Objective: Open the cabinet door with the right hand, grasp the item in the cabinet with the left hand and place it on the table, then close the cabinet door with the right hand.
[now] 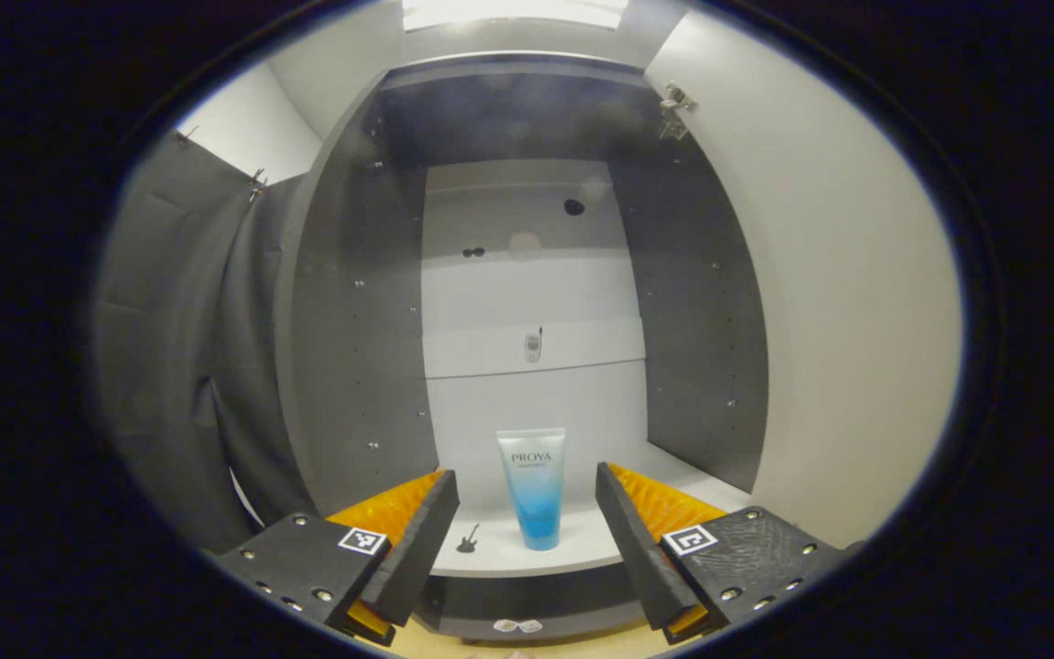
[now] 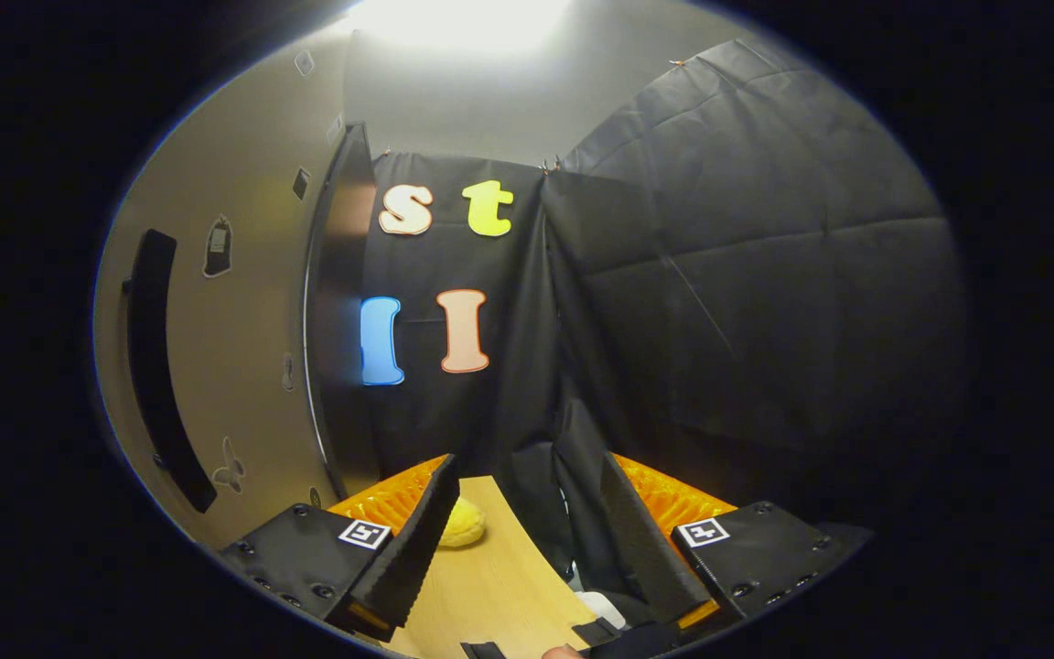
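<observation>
Cosmetic tube (image 1: 532, 488) upright on its cap near the front of the white cabinet shelf (image 1: 582, 540), seen straight ahead between the fingers of the left tongs (image 1: 527, 522). Left tongs released, spread wider than the tube and short of touching it. Cabinet door (image 1: 847, 302) swung wide at right, hinge (image 1: 673, 108) at its top corner.

Likely failure: tube tall on a narrow base, so a finger brushing it on the way in could tip it backward or roll it deeper onto the shelf. Soft body apt to buckle under a hard squeeze or slip out if pinched near the tapered top; a mid-body pinch judged safer. Lower front edge of the cabinet (image 1: 527, 599) beneath the shelf a possible snag for a low approach.

Around the tube: small guitar sticker (image 1: 467, 538) on the shelf at left, well clear of the path; phone sticker (image 1: 533, 346) on the back panel; dark side walls with rows of pin holes. No obstruction apparent between fingers and tube.

Right tongs (image 2: 522, 531) released, holding nothing, aimed along the outer face of the door (image 2: 234, 366), with its long dark handle (image 2: 156, 366) off to the left. Wooden bench (image 2: 490, 586) below, yellow rounded object (image 2: 463, 526) resting on it just beside the left finger. Black cloth wall (image 2: 747, 275) behind.
</observation>
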`<action>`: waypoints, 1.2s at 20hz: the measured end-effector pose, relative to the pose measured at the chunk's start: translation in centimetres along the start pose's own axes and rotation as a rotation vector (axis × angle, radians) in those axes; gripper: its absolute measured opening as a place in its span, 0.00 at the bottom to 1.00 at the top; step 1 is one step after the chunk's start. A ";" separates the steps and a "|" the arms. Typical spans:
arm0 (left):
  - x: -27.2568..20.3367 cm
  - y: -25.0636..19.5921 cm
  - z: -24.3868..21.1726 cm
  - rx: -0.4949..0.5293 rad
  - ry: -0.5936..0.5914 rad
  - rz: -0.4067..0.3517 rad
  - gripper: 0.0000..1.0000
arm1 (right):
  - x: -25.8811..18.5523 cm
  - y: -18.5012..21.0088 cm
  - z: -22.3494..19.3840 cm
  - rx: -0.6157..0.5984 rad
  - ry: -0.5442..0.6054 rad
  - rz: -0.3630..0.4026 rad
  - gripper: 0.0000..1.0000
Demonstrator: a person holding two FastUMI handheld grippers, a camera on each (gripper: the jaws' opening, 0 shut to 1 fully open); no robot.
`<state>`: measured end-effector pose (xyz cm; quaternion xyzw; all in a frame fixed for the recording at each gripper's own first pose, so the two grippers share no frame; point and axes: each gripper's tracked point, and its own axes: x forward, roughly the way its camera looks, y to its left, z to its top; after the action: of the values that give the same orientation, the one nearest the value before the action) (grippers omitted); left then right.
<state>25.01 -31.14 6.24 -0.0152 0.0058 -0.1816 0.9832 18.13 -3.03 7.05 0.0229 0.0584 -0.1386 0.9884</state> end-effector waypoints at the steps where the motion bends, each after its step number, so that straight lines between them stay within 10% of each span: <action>1: 0.9 0.1 -0.5 -0.002 0.010 -0.002 0.94 | 0.3 0.1 -0.3 -0.001 0.007 -0.007 0.98; 12: 5.8 -0.8 -3.8 -0.019 0.076 -0.050 0.92 | 1.7 1.7 -2.1 -0.040 0.062 -0.032 0.98; 17: 5.5 -0.7 -3.8 -0.032 0.070 -0.038 0.50 | 1.3 2.1 -2.2 -0.051 0.063 -0.014 0.98; 24: 1.0 1.0 -2.4 -0.053 0.027 -0.018 0.53 | 1.1 2.6 -2.4 -0.045 0.061 0.045 0.98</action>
<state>26.32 -30.62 3.78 -0.0389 0.0236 -0.1903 0.9807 19.70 -0.67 4.64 0.0061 0.0909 -0.1143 0.9893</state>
